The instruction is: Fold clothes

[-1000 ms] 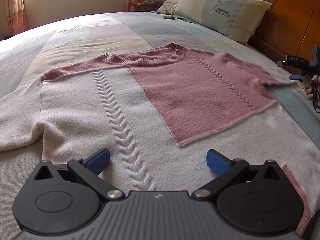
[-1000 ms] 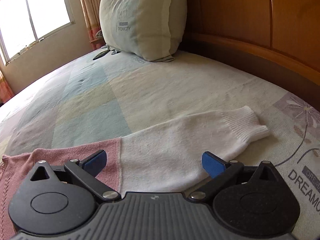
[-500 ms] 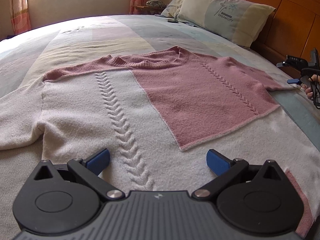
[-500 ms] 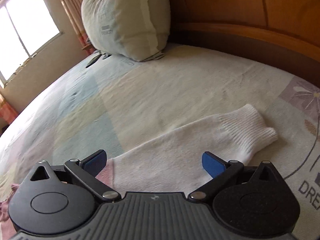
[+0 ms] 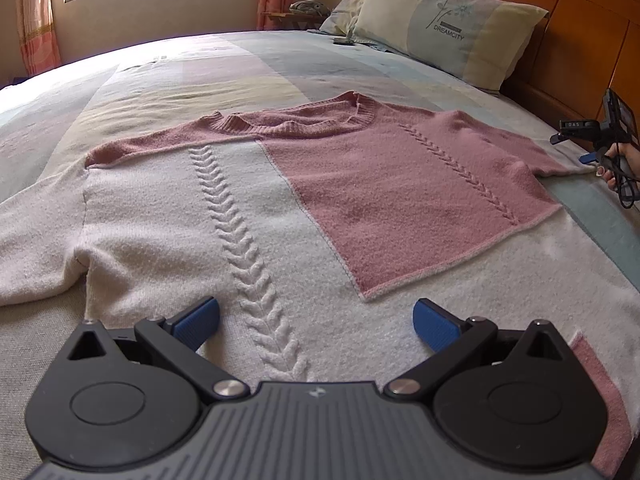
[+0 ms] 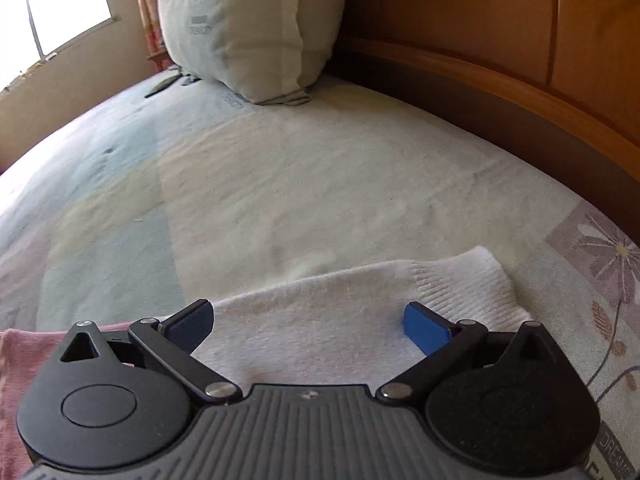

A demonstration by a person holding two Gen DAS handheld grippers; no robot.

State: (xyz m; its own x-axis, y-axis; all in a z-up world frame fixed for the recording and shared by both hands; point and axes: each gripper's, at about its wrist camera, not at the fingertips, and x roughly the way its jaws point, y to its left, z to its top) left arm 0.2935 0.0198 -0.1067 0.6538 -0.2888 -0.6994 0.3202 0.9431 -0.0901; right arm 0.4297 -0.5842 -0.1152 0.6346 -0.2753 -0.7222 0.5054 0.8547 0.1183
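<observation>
A pink and white knit sweater (image 5: 280, 208) lies flat on the bed, collar toward the window, with a pink panel (image 5: 408, 192) on its right half. My left gripper (image 5: 316, 322) is open just above the white hem area, over the cable stitch. In the right wrist view my right gripper (image 6: 306, 326) is open over the white sleeve (image 6: 320, 320), whose ribbed cuff (image 6: 468, 284) lies to the right of the fingers. The right gripper (image 5: 592, 148) also shows far right in the left wrist view, held by a hand.
A pillow (image 5: 448, 40) leans on the wooden headboard (image 5: 580, 48); in the right wrist view the pillow (image 6: 248, 28) and headboard (image 6: 500, 60) stand behind the sleeve. A small dark object (image 5: 344, 42) lies near the pillow. The patchwork bedspread (image 5: 200, 80) stretches toward the window.
The right gripper has moved along the sleeve toward the cuff, so the pink part has slid left out of its jaws. The left gripper has risen and tilted slightly; the sweater lies unmoved.
</observation>
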